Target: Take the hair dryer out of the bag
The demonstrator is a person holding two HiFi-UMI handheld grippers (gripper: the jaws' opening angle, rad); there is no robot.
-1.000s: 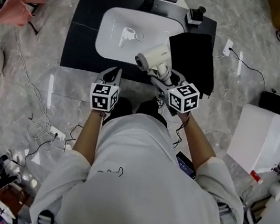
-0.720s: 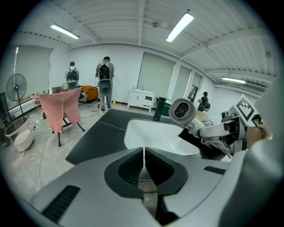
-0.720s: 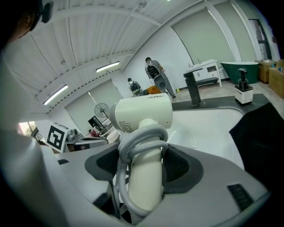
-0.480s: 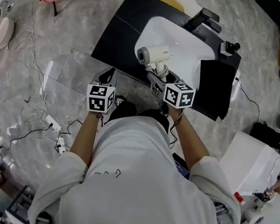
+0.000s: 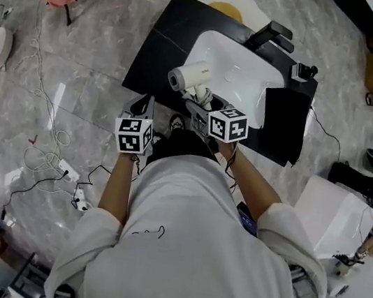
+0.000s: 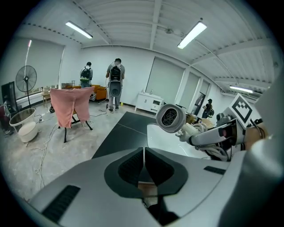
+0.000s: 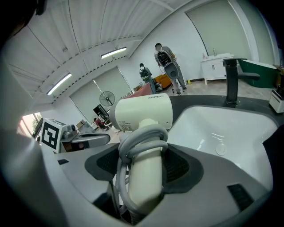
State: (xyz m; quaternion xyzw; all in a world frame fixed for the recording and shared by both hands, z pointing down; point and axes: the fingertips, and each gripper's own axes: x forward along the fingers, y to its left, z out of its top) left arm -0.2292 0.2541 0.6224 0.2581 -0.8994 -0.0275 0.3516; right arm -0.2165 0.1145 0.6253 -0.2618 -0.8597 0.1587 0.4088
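In the head view, your right tool (image 5: 201, 103) was clamped on the handle of the white hair dryer (image 5: 188, 76), which was already out of the bag (image 5: 284, 122) and held up over the near edge of the black table (image 5: 163, 43), by the sink's (image 5: 221, 44) near corner. The bag lay limp and flat on the table at the sink's right, well apart from the dryer. Your left tool (image 5: 142, 105) hung just short of the table's front edge and carried nothing. Open table lay to the left of the sink, while the faucet (image 5: 271, 31) stood at the rear and loose cables (image 5: 45, 149) ran over the floor on your left. In the left gripper view, the left tool's jaws stood pressed together with nothing between them, and the dryer's round rear grille (image 6: 171, 117) faced the camera from off to the right, clear of the tool. In the right gripper view, the pads gripped the cream handle (image 7: 144, 186) low down, with the grey cord (image 7: 142, 137) coiled round it just above the grip, so the jaws stood wide on that thick handle. The dryer looked like a hard, smooth plastic shell, fairly light but head-heavy, so it would likely tend to tip forward in a low grip. The handle near the cord coil seemed the best hold, though the coil itself might slip. The basin wall (image 7: 230, 128) and faucet (image 7: 231, 82) lay ahead and to the right.
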